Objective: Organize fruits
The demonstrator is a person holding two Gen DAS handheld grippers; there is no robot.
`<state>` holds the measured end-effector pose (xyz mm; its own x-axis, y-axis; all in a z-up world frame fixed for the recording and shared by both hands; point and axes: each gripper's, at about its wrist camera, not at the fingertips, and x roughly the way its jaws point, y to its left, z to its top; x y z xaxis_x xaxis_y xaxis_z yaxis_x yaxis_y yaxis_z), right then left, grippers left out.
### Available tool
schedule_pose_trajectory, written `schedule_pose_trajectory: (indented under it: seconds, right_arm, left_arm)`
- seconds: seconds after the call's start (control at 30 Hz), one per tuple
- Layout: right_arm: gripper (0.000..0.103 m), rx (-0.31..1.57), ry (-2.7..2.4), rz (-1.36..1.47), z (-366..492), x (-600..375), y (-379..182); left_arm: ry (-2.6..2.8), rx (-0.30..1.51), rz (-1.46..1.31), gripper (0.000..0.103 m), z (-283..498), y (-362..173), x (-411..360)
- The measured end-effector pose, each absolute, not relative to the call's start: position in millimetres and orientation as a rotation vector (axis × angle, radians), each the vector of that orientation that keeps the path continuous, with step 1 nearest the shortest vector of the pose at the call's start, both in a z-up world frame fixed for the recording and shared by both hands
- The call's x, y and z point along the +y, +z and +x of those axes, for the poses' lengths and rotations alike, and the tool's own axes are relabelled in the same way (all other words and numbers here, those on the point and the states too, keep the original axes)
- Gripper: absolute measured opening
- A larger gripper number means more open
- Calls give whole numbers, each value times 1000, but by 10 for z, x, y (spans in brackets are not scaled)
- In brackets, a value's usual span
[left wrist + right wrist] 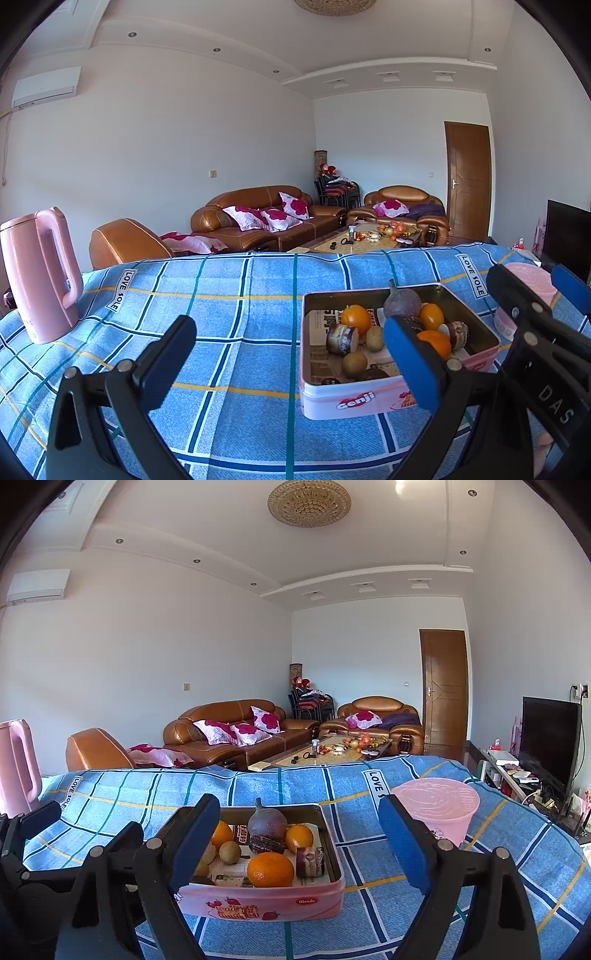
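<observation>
A pink tin box [354,400] [266,901] sits on the blue plaid cloth. It holds oranges [355,318] [270,869], small brown-green fruits [354,363] [230,852], a dark purple fruit with a stem [402,302] [266,823] and wrapped snacks [341,338] [310,861]. My left gripper [291,362] is open and empty, its right finger over the tin's near side. My right gripper [299,845] is open and empty, hovering just before the tin. The right gripper also shows in the left wrist view [535,291].
A pink kettle [38,277] [16,764] stands at the table's left. An upturned pink tub [439,808] [526,295] stands right of the tin. Behind the table are brown sofas [236,734], a cluttered coffee table [332,751] and a TV [550,734].
</observation>
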<state>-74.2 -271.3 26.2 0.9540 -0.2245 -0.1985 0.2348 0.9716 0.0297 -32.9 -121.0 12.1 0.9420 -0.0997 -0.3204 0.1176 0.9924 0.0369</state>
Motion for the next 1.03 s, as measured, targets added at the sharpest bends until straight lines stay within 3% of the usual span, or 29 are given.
schedule_pose_trajectory:
  seconds: [1.03]
  right_arm:
    - [89,232,-269,73,-691,-2783,254]
  left_arm:
    - [-69,360,24,103,-267,108,-1145]
